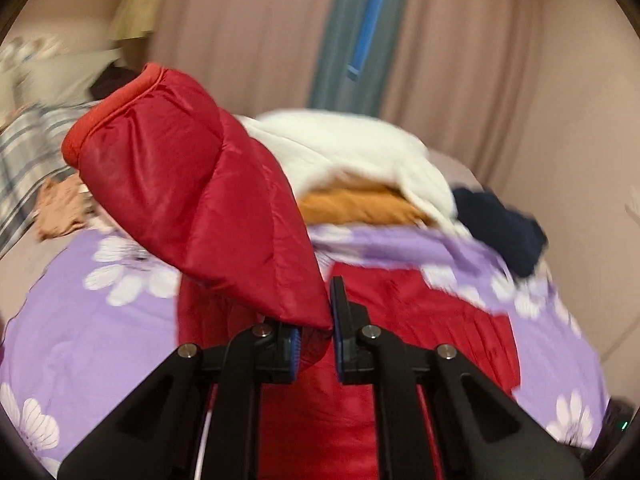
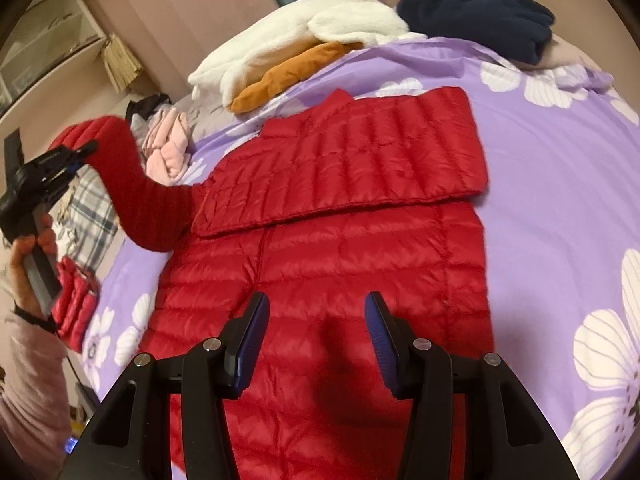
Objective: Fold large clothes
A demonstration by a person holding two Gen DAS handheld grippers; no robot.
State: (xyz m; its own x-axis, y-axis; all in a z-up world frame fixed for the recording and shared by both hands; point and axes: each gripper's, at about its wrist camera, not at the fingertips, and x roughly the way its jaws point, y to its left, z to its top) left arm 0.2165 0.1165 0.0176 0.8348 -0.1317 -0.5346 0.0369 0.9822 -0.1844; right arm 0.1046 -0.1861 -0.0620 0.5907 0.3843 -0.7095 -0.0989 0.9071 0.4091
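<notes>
A red quilted puffer jacket (image 2: 328,248) lies flat on the purple flowered bedspread (image 2: 552,184). One sleeve (image 2: 384,152) is folded across its chest. My left gripper (image 1: 316,332) is shut on the other sleeve (image 1: 192,184) and holds it raised in the air, cuff upward. The left gripper also shows in the right wrist view (image 2: 86,148), at the far left with the lifted sleeve (image 2: 136,192). My right gripper (image 2: 316,320) is open and empty, hovering just above the jacket's lower body.
A pile of white (image 2: 304,32), orange (image 2: 296,68) and navy (image 2: 476,16) clothes lies at the bed's far edge. Pink clothing (image 2: 168,148), a plaid cloth (image 2: 88,212) and another red quilted item (image 2: 76,300) lie at the left. Curtains (image 1: 248,32) hang behind.
</notes>
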